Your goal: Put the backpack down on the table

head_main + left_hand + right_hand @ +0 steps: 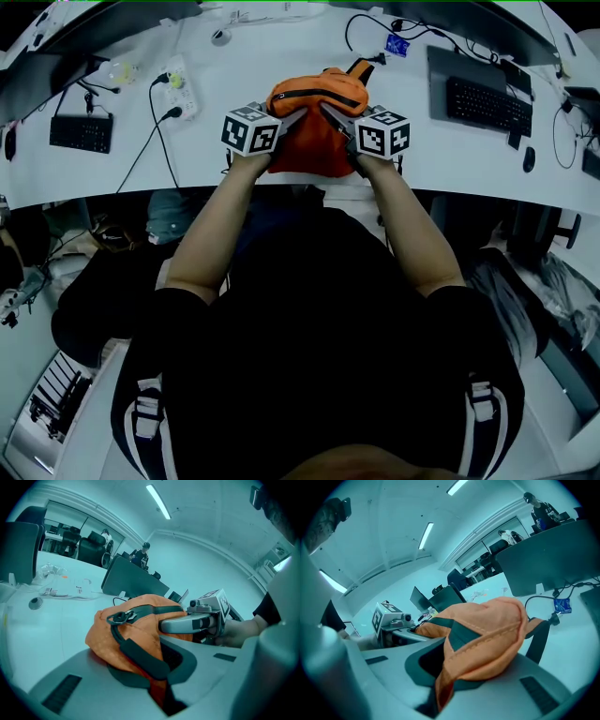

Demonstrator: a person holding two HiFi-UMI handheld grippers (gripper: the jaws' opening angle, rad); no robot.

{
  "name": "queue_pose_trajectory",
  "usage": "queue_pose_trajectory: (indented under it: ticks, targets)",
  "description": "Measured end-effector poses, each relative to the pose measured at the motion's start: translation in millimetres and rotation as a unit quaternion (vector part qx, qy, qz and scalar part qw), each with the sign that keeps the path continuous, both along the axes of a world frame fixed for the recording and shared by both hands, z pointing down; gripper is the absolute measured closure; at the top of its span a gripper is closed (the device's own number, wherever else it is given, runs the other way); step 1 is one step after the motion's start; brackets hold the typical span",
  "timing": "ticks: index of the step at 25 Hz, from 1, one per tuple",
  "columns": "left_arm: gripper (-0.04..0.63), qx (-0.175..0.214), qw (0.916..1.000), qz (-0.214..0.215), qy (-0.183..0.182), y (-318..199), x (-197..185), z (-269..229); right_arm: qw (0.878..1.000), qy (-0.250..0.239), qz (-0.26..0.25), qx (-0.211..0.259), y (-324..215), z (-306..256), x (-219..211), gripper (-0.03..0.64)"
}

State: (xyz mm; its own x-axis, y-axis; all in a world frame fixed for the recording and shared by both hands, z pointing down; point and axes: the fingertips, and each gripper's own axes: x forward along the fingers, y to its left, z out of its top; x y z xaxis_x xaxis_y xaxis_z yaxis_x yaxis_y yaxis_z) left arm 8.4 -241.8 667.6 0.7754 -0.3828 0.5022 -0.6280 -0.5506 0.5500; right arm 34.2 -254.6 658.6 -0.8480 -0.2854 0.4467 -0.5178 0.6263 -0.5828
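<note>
An orange backpack (314, 117) with dark trim hangs between both grippers over the near edge of the white table (141, 164). My left gripper (286, 127) is shut on the bag's left side; its orange cloth (133, 639) and a dark strap (136, 651) are pinched in the jaws. My right gripper (336, 124) is shut on the right side, with the fabric (483, 639) bunched between its jaws. A dark strap (538, 639) hangs off the bag's far side. Whether the bag's bottom touches the table is hidden.
On the table stand a power strip (183, 89) with cables at the left, a small keyboard (82, 132) far left, a keyboard (487, 103) and monitor base at the right, and a blue item (397, 44) behind the bag. Monitors (133, 581) line the far side.
</note>
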Motion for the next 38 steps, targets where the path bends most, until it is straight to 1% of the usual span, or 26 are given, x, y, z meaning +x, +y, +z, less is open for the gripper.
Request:
queue_pose_trajectory:
  ticks: [9, 25, 32, 38]
  targets:
    - [0.554, -0.017, 0.9998, 0.007, -0.006, -3, -2, 27, 1.000, -0.001, 0.014, -0.022, -5, 30, -1, 0.581]
    - [0.554, -0.042, 0.9986, 0.017, -0.027, -16, -3, 65, 0.999, 0.031, 0.038, -0.020, -18, 72, 0, 0.580]
    - [0.554, -0.059, 0.9976, 0.027, -0.024, -18, -4, 80, 0.998, 0.042, 0.044, -0.028, -20, 85, 2, 0.580]
    - [0.554, -0.063, 0.9972, 0.032, -0.024, -24, -5, 90, 0.997, 0.053, 0.042, -0.032, -25, 96, 1, 0.580]
